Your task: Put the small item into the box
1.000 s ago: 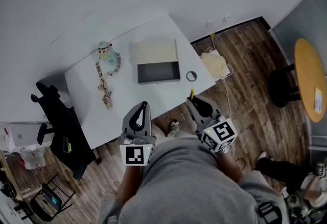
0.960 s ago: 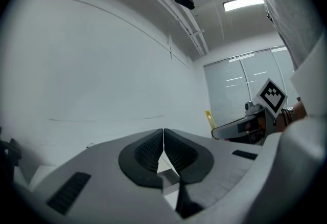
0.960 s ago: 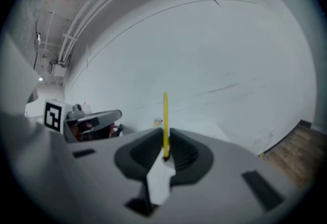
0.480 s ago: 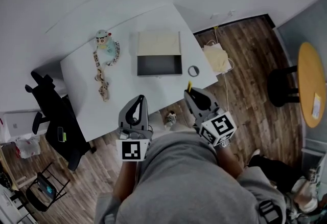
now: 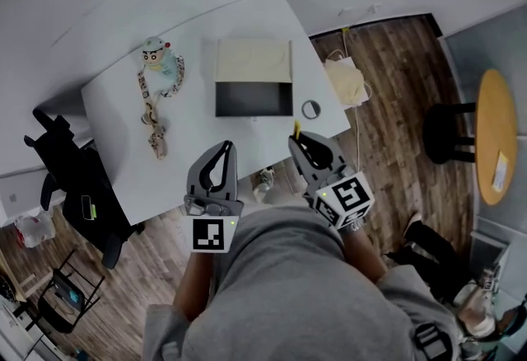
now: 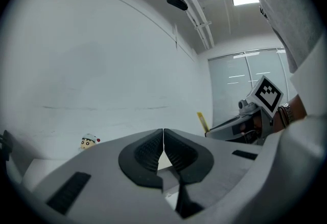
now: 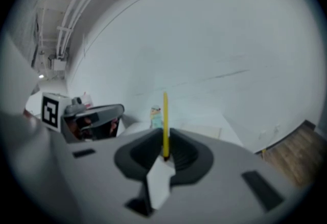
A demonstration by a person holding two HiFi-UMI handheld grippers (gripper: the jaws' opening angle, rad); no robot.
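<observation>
From the head view, the white table (image 5: 181, 145) carries an open box (image 5: 254, 99) toward its right end, dark inside, its cream lid folded back toward the far edge. A small ring (image 5: 310, 110) lies just beside the box near the right corner, and a toy figure (image 5: 156, 58) on a patterned strap sits well apart, toward the far left corner, the strap trailing toward the near edge. Both tongs are at the near edge: the left gripper (image 5: 228, 145) has its tips over the table short of the box, and the right gripper (image 5: 295, 139) is level with the box's right side, a thin yellow stick (image 5: 296, 129) poking from its tip. In the left gripper view the two dark pads meet along one line with nothing between them; the toy shows low at left, and the other gripper with the stick shows at right. In the right gripper view the jaws are pressed together on the lower end of the stick, which stands upright above them, clear of the box.
</observation>
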